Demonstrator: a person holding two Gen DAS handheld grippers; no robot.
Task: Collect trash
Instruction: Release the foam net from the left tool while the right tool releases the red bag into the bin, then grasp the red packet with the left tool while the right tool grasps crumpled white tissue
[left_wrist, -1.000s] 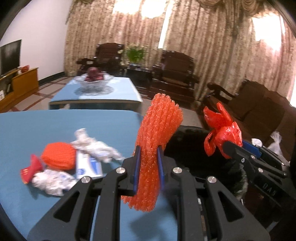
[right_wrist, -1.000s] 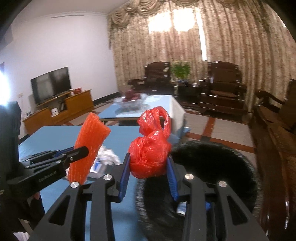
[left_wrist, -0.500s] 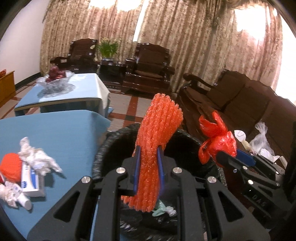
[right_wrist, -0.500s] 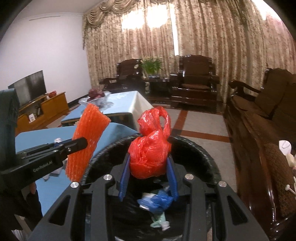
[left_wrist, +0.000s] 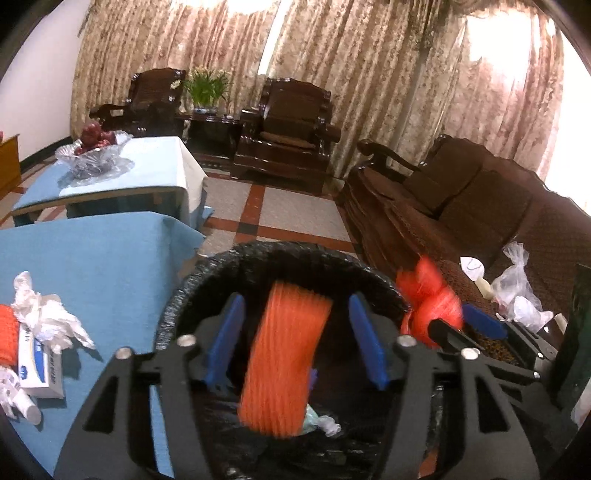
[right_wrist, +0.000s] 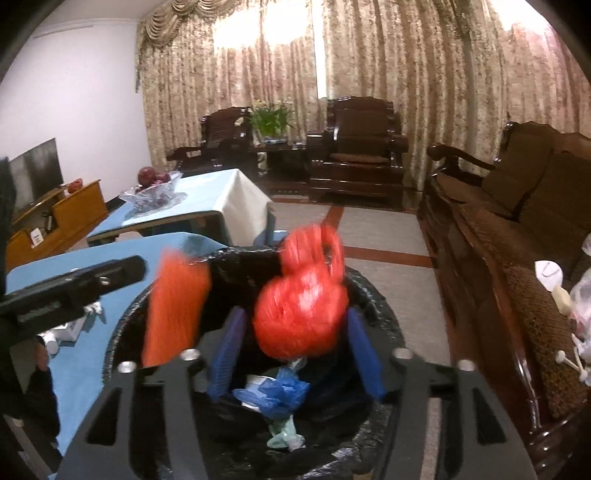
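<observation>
Both pairs of fingers have just been opening and now stand wide over the bin (left_wrist: 280, 258): the left gripper (left_wrist: 295, 341) lets the orange foam net (left_wrist: 284, 354) drop, the right gripper (right_wrist: 295, 350) the red bag (right_wrist: 301, 314). Beside the bin, on the blue surface (left_wrist: 110, 266), tissue (left_wrist: 48, 321) and a box (left_wrist: 38, 365) remain.

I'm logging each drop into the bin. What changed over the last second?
Both grippers swung from the table to over the black-lined bin and have just been opening: left gripper released the orange foam net, right gripper the red plastic bag; both blur, falling. Table litter stayed.
</observation>
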